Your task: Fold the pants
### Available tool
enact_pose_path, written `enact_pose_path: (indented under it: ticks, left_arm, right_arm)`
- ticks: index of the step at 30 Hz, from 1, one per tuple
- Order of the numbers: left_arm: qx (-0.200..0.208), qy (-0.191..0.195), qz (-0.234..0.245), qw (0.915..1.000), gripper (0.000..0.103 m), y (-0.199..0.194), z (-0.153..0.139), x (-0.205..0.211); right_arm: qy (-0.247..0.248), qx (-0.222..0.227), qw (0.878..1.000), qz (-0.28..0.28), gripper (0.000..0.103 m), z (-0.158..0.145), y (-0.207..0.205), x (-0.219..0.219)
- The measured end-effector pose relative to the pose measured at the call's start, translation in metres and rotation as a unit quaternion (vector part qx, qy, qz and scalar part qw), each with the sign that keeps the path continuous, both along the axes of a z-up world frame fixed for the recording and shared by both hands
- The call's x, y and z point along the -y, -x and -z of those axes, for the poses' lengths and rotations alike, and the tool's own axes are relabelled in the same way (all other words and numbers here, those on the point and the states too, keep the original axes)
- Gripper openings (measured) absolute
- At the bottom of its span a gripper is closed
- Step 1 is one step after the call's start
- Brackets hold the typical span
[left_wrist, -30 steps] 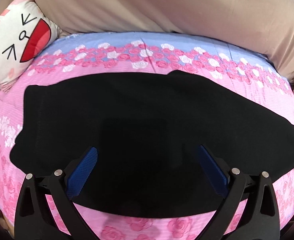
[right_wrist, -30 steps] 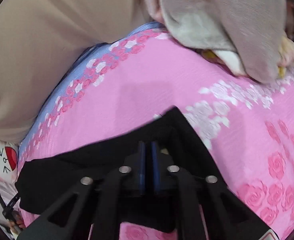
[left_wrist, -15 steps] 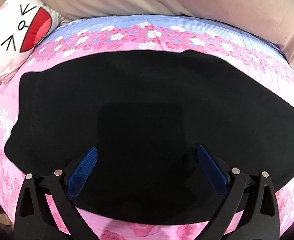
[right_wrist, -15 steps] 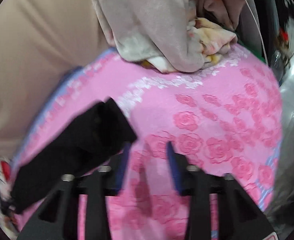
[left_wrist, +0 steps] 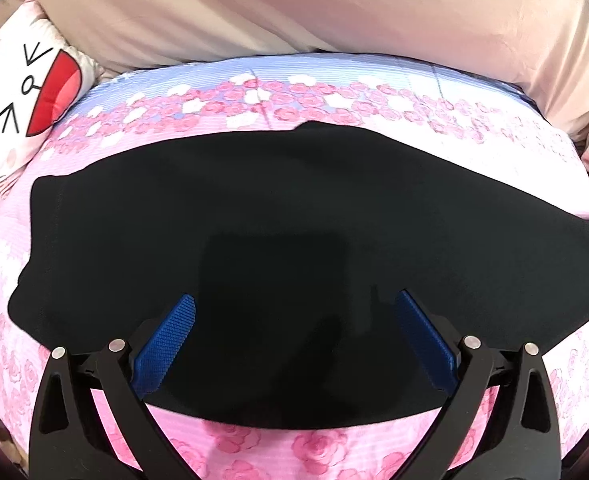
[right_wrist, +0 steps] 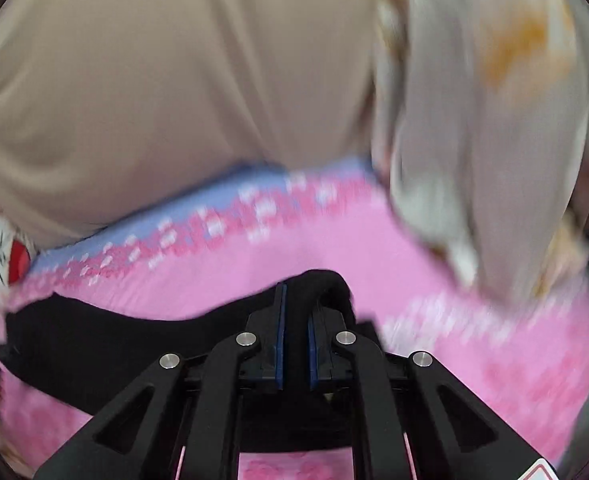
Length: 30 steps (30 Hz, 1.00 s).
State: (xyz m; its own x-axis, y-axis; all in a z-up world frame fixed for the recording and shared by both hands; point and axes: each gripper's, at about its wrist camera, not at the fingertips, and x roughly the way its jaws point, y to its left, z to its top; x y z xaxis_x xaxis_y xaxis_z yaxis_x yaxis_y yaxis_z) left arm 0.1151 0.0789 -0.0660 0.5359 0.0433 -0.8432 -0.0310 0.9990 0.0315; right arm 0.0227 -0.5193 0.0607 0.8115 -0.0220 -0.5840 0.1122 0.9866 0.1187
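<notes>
The black fabric pants are spread flat across the pink rose-printed bed sheet, lying lengthwise from left to right in the left wrist view; a blue band with pink and white flowers runs along the sheet beyond the pants, and past that band a beige draped cloth is seen; a white cushion with a drawn face and red mouth lies beyond the pants' left end. The left gripper is held over the near half of the pants with its jaws set wide and nothing between them; the blue ribbed pads are seen above the black cloth.

In the blurred right wrist view, the right gripper is seen at one end of the pants, its jaws drawn narrow around a raised fold of the black fabric; a grey-white crumpled blanket with yellow marks is piled on the sheet beyond and to the right of that end.
</notes>
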Motion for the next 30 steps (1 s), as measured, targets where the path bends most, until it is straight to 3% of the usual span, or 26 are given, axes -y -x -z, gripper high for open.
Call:
enact_pose_path:
  ticks: [1,3,4,6,10,16,18,21,24,27,30]
  left_arm:
    - [0.0,0.001,-0.002,1.0,0.098,0.001,0.001,-0.003]
    - [-0.006,0.008,-0.007,0.9999,0.098,-0.002,0.006,-0.007]
    - [-0.011,0.009,-0.008,0.9999,0.098,-0.004,0.01,-0.009]
    - [-0.022,0.004,-0.014,0.9997,0.098,-0.007,0.016,-0.01]
    - [-0.021,0.003,-0.02,0.9996,0.098,-0.009,0.017,-0.014]
    - [-0.001,0.024,-0.084,0.9962,0.098,0.0,0.003,-0.059]
    - [0.005,0.03,-0.119,0.9925,0.098,0.012,-0.003,-0.088]
    - [0.021,0.035,-0.188,0.9814,0.098,0.036,-0.012,-0.143]
    - [0.04,0.051,-0.28,0.9579,0.098,0.064,-0.015,-0.205]
    - [0.039,0.101,-0.33,0.9378,0.098,0.077,-0.004,-0.252]
    - [0.019,0.138,-0.312,0.9398,0.096,0.068,0.013,-0.269]
  right_arm:
    - [0.029,-0.002,0.999,0.016,0.021,0.002,0.004,0.003]
    - [0.052,-0.069,0.994,0.07,0.038,0.034,-0.001,0.031]
    - [0.052,-0.129,0.984,0.114,0.035,0.061,-0.002,0.051]
    - [0.012,-0.167,0.974,0.152,0.033,0.085,0.011,0.073]
    - [-0.044,-0.088,0.983,0.157,0.036,0.063,0.047,0.058]
    - [-0.085,-0.082,0.988,0.095,0.039,0.068,0.05,0.0]
    - [-0.083,-0.082,0.991,0.072,0.047,0.07,0.043,-0.025]
    - [-0.066,-0.081,0.993,0.058,0.057,0.073,0.03,-0.062]
    - [-0.071,-0.084,0.994,0.024,0.058,0.076,0.016,-0.096]
    - [-0.069,-0.097,0.993,-0.015,0.058,0.082,-0.001,-0.131]
    - [-0.064,-0.101,0.992,-0.045,0.058,0.087,-0.008,-0.161]
